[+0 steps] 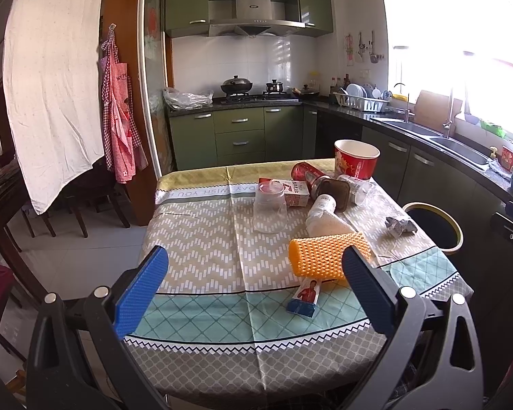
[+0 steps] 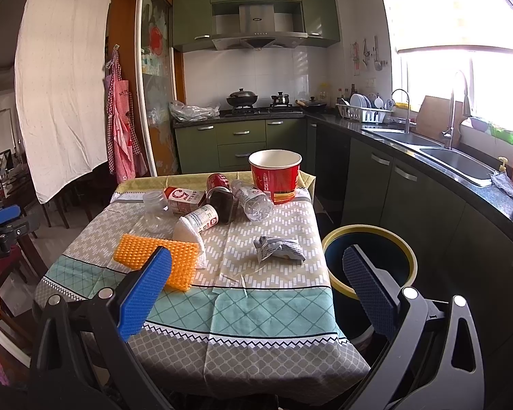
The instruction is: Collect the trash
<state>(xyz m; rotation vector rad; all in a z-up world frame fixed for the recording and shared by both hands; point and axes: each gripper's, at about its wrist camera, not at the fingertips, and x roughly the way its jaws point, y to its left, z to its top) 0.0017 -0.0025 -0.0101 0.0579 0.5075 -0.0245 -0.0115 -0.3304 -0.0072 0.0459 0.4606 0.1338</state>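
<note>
Both tools are spread wide and hold nothing. The right tool hangs over the near edge of the tabletop, with the open bin just beside the table's right side, under its right finger. The crumpled wrapper lies ahead of this tool, near the bin, its long axis running left to right. The left tool faces the orange mesh sleeve and a small sachet, both ahead and to its right. I judge the right tool nearer the wrapper and bin, so it should reach forward, fingers straddling the wrapper's short width.
</note>
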